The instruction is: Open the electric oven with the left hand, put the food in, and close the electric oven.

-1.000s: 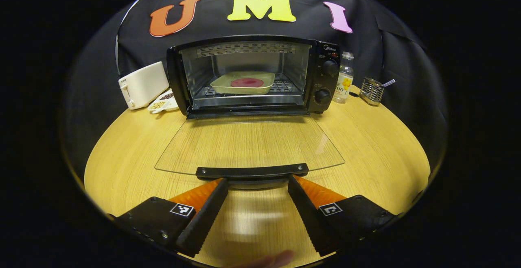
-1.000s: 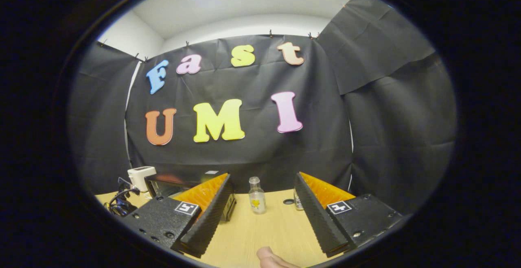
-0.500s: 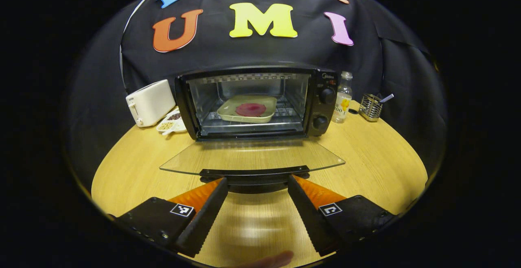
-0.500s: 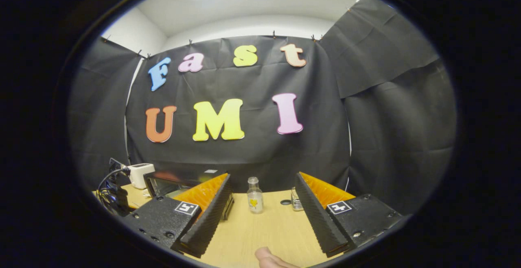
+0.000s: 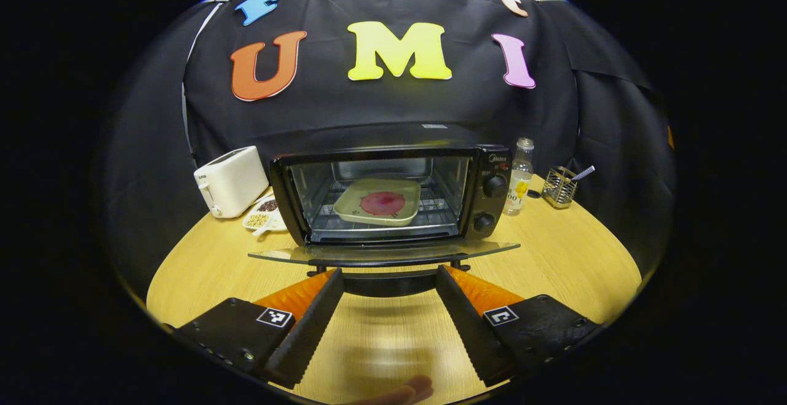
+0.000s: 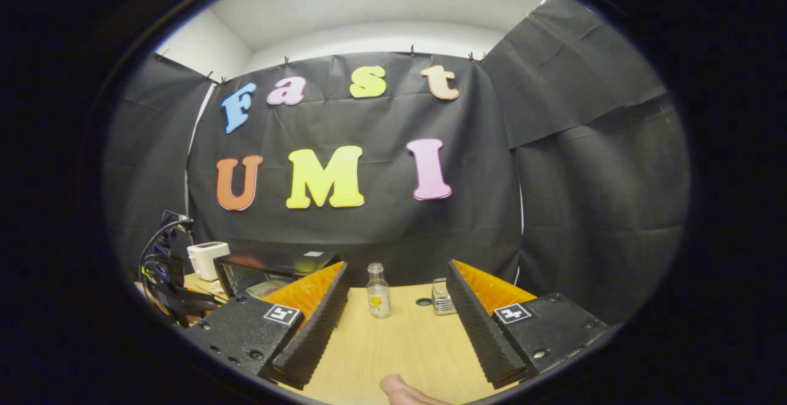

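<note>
The black electric oven (image 5: 492,174) stands at the back of the wooden table with its glass door (image 5: 381,252) hinged partway up, seen almost edge-on. Inside, a pale tray (image 5: 350,209) holding a round red piece of food (image 5: 382,203) rests on the rack. My left gripper (image 5: 387,271) is open, its fingertips up against the underside of the door's black handle (image 5: 388,283). My right gripper (image 6: 396,265) hangs open over the table's right part with nothing between its fingers. In the right gripper view the oven (image 6: 270,267) sits to the left.
A white toaster (image 5: 230,180) and a small dish of seeds (image 5: 261,217) stand left of the oven. On its right are a clear bottle (image 5: 519,177) and a wire holder (image 5: 559,187). A fingertip (image 5: 399,393) shows at the bottom edge.
The glass door has swung up from lying flat, and my left gripper has risen with it under the handle. The right gripper has barely shifted.
</note>
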A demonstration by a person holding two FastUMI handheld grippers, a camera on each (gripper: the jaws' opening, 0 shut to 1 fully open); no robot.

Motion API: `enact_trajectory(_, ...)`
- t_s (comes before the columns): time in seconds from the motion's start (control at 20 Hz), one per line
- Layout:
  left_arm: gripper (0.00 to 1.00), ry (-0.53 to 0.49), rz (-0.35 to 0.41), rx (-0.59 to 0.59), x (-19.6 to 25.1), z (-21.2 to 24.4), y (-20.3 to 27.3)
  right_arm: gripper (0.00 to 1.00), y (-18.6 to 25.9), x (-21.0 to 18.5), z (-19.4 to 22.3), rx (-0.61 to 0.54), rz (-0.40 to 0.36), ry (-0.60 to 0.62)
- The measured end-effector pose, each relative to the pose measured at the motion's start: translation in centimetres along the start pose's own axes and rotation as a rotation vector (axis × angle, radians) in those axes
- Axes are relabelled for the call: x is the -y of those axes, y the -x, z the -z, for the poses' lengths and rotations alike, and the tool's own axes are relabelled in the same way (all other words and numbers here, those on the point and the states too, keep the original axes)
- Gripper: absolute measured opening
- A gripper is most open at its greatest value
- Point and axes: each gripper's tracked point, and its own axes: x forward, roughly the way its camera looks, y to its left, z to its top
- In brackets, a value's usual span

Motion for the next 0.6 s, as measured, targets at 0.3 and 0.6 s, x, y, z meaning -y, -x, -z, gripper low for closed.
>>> enact_trajectory(0.3, 0.98, -0.034, -0.01, 0.013, -0.2, -2.8, -0.9, 0.96, 2.0, 0.2, -0.7, 0.003, 0.007, 0.022)
enact_trajectory(0.6, 0.97, -0.02, -0.053, 0.049, -1.0, -4.9, -1.7, 0.96, 6.0, 0.3, -1.1, -0.002, 0.003, 0.014)
